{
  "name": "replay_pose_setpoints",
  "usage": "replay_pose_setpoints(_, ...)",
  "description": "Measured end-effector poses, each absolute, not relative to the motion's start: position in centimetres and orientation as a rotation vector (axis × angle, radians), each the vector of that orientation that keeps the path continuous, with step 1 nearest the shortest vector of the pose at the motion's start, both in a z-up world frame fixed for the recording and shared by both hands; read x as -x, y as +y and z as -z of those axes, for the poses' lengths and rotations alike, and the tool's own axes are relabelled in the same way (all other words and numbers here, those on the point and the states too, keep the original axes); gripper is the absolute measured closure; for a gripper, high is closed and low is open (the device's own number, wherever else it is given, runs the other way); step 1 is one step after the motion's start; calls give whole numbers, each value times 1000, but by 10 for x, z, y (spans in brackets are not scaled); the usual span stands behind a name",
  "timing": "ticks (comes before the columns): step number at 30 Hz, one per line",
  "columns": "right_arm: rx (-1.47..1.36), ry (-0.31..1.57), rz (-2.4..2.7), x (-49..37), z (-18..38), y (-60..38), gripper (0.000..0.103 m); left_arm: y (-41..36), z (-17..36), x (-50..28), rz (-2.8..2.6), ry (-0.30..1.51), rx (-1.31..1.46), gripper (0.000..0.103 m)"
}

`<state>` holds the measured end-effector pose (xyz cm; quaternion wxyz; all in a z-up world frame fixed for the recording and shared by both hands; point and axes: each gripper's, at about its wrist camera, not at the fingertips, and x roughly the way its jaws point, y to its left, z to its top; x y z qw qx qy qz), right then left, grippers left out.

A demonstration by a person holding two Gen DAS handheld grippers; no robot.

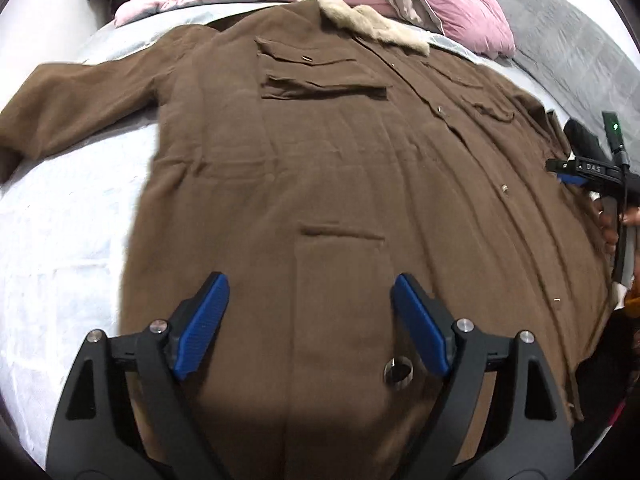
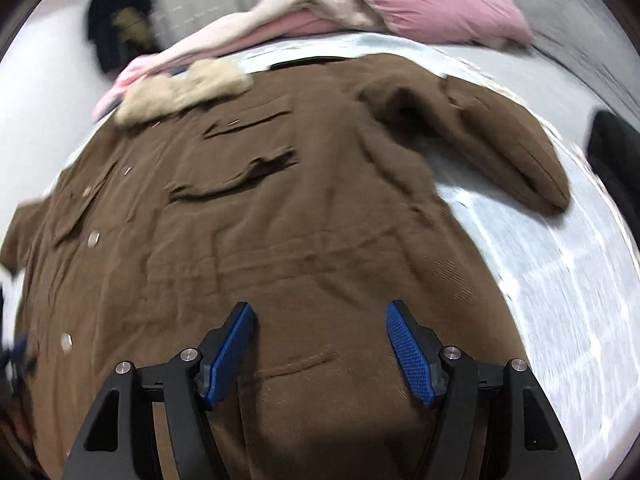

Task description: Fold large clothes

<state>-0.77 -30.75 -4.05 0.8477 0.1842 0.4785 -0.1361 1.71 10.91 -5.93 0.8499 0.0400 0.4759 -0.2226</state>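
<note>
While the brown coat (image 1: 320, 168) lay spread face-up on the bed (image 1: 60, 240), unfolded, your left gripper (image 1: 310, 320) and right gripper (image 2: 320, 344) hovered above it, fingers apart and empty, so a sleeve probably needed grasping next.

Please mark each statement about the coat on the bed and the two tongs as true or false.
1. The brown coat lies spread flat on the bed. True.
2. The left tongs are shut on the coat. False: they are open and hold nothing.
3. The coat has a pale furry collar. True.
4. The right tongs grip a sleeve. False: they are open above the coat body.
5. The pillow behind the coat is green. False: it is pink.
</note>
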Motion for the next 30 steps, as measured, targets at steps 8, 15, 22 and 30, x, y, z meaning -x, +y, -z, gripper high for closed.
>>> replay_pose_setpoints(8, -471, 970, 188, -31, 17, -265, 30, 207, 12, -88, 191, 964, 236, 18)
replay_pose_setpoints(15, -319, 942, 156, -43, 5, -225, 30, 307, 12, -161, 109, 899, 591, 18)
replay_pose_setpoints(22, -243, 932, 244, -53, 9, -227, 30, 379, 53, -202, 61, 840, 982, 18)
replay_pose_setpoints(30, -203, 944, 269, -68, 18, -228, 30, 401, 85, -247, -2, 784, 1243, 18)
